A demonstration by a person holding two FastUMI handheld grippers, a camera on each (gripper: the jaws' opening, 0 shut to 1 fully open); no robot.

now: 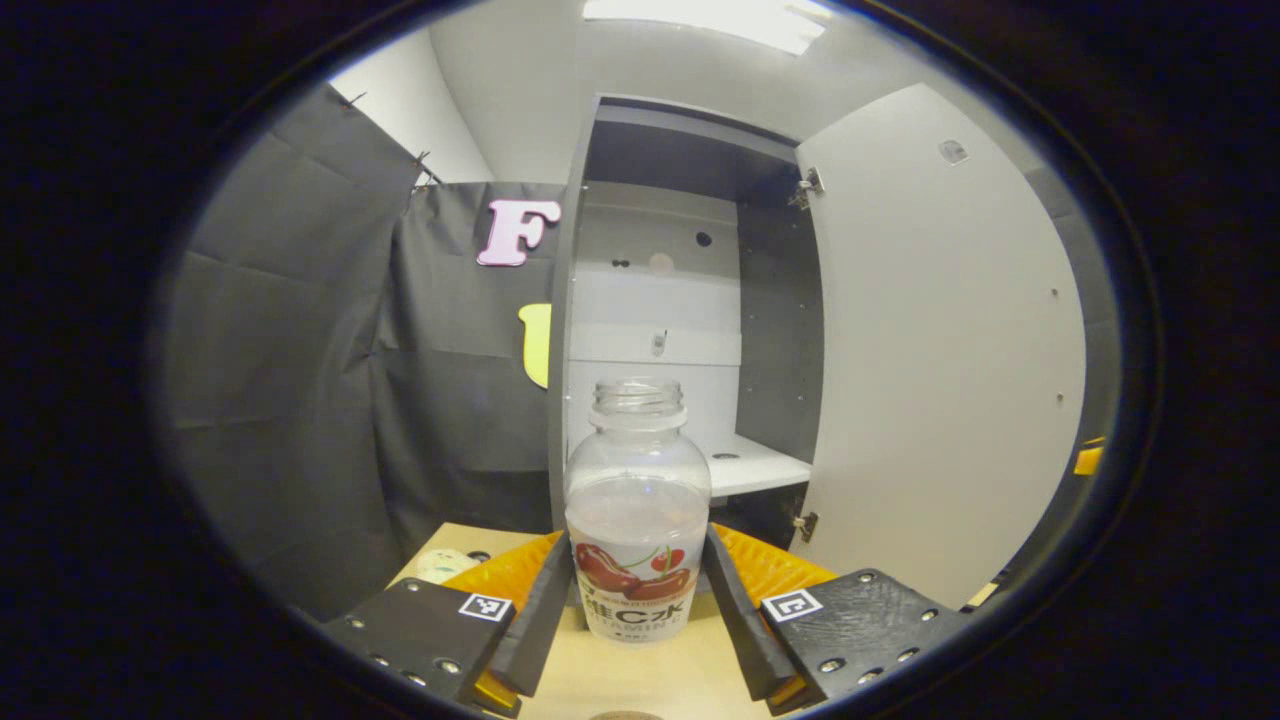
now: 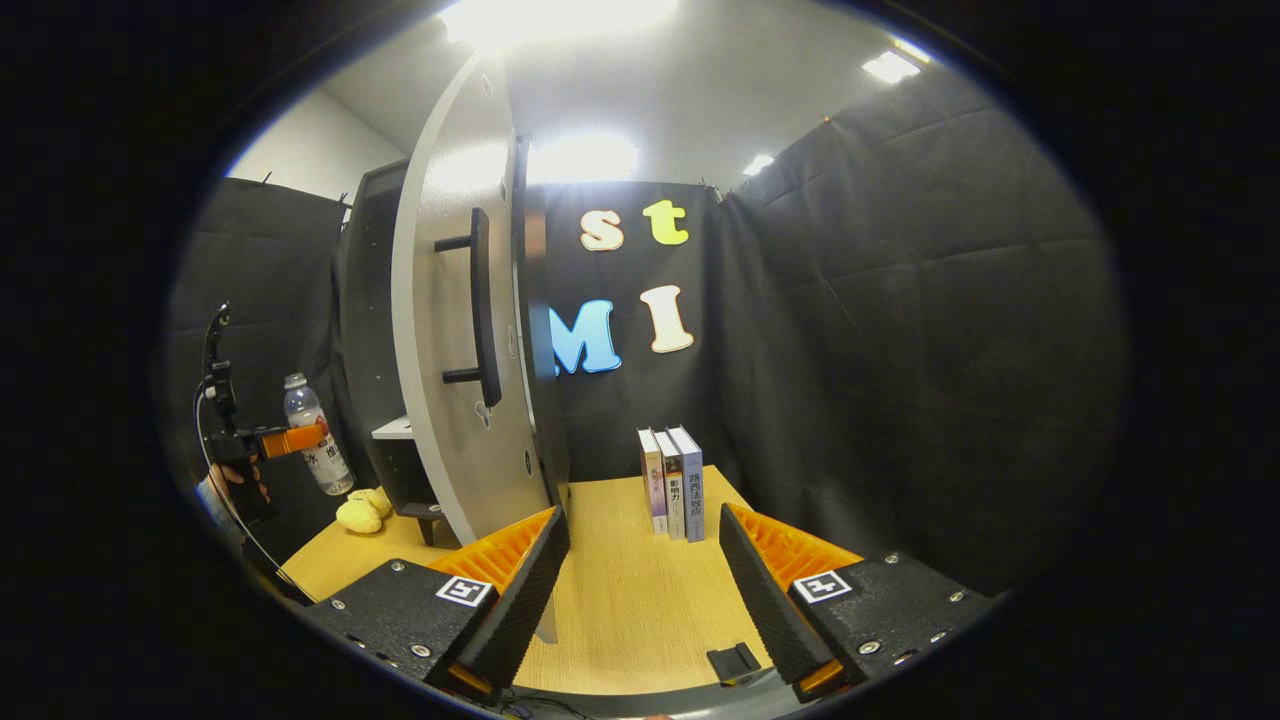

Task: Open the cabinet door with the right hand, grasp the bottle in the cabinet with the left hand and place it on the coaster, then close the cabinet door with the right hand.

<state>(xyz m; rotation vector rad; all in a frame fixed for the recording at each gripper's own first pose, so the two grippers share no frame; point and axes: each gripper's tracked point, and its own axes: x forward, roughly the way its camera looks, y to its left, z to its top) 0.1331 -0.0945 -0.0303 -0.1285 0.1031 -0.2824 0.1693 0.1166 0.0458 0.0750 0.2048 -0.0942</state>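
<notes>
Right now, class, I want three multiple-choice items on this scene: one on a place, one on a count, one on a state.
1. Where is the bottle?
A. on the cabinet shelf
B. between the left gripper's fingers
C. beside the books

2. How many books stand on the table?
A. one
B. three
C. five

3. The cabinet door is:
A. open
B. shut
C. removed

Answers: 1 B, both fingers press its label; 2 B, three spines stand together upright; 3 A, it swings wide, baring the shelf.
</notes>
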